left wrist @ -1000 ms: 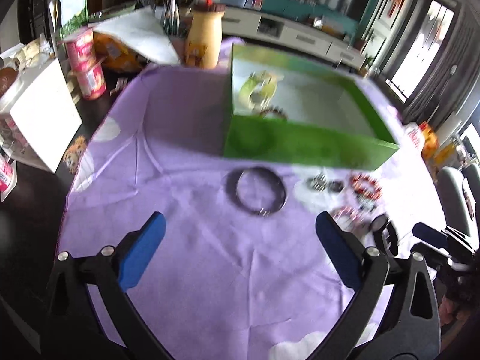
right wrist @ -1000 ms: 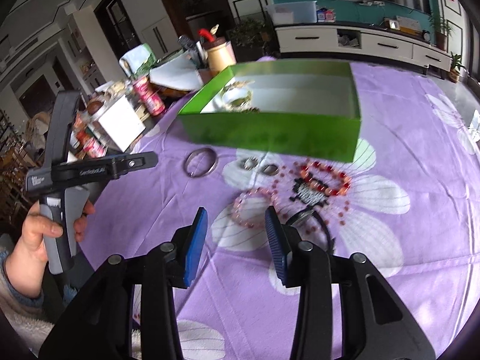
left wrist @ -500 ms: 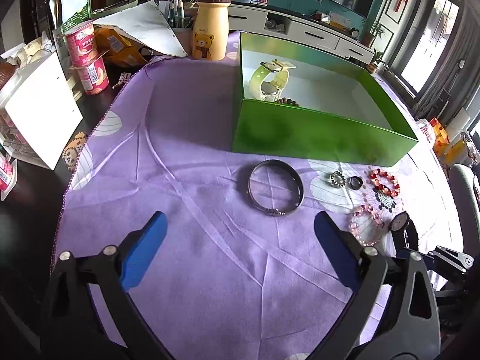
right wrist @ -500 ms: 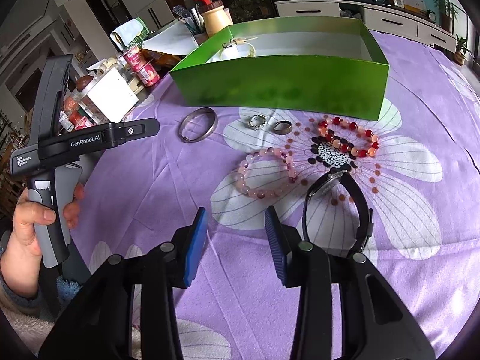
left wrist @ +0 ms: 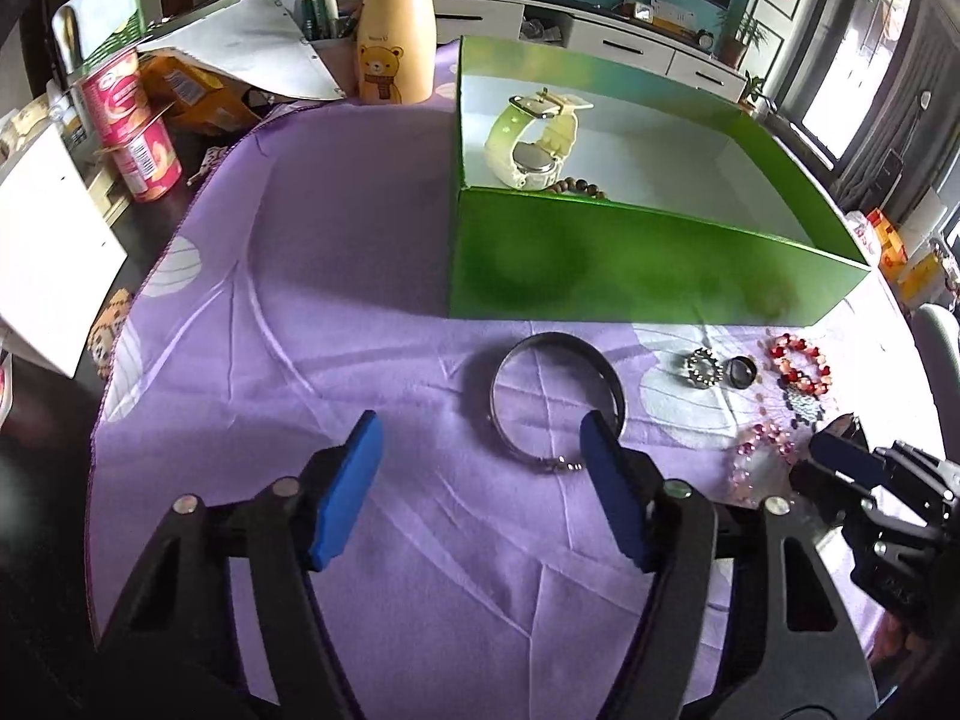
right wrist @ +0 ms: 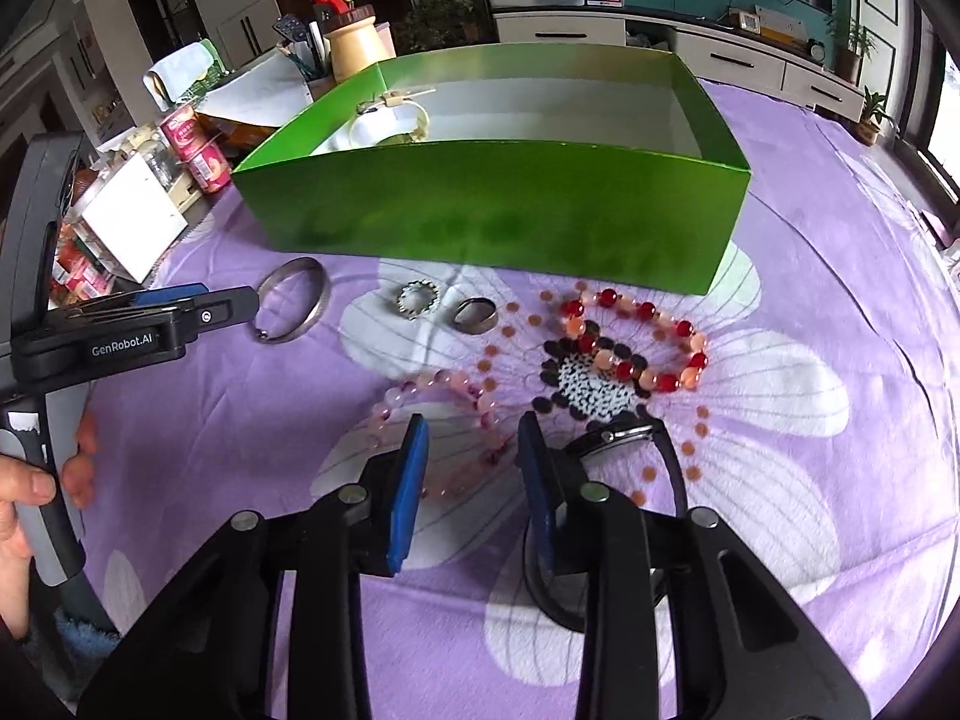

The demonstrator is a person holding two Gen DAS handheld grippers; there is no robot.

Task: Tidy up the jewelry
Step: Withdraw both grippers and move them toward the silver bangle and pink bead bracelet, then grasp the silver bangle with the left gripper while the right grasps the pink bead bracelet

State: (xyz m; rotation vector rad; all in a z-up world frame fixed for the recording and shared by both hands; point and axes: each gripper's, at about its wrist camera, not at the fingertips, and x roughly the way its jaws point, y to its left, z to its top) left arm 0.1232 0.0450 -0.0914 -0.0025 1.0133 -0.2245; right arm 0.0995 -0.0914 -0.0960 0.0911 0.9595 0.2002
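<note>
Left wrist: our left gripper (left wrist: pixel 477 441) is closing, unclenched, silver bangle (left wrist: pixel 558 401) just ahead on the purple cloth (left wrist: pixel 300 312). Right wrist: our right gripper (right wrist: pixel 471 441) is closing over the pink bead bracelet (right wrist: pixel 441 414), not gripping yet.

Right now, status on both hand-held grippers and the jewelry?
Left hand-held gripper closing, right pad at the silver bangle. Right hand-held gripper closing over the pink bead bracelet. Green box unobstructed.
</note>
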